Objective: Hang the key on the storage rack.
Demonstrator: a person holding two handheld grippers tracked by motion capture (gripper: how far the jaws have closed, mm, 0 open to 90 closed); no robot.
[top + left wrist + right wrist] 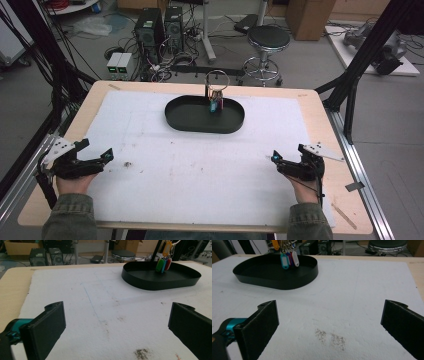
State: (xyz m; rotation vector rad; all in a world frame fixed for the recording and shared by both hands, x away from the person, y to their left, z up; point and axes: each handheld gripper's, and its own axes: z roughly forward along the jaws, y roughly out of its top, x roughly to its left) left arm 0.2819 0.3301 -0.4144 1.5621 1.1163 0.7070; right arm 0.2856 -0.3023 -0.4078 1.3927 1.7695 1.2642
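Note:
A black oval tray [181, 123] lies at the back middle of the white mat [200, 165]. Coloured key tags [215, 105] hang from a small ring stand [216, 80] that rises from the tray. My left gripper [96, 151] rests near the mat's left edge, open with nothing between its jaws. At the right edge, my right gripper [289, 153] is likewise open and holds nothing. The left gripper view has the left gripper [117, 325] wide open, with the tray [160, 282] and tags [163, 263] far ahead to the right. In the right gripper view the right gripper [329, 325] faces the tray [274, 280] and tags [288, 260].
The mat covers a wooden table [330, 125] framed by black posts [350, 80]. Small dark stains [128, 163] mark the mat. Behind the table stand a stool [268, 40], computer towers [150, 27] and cables on the floor.

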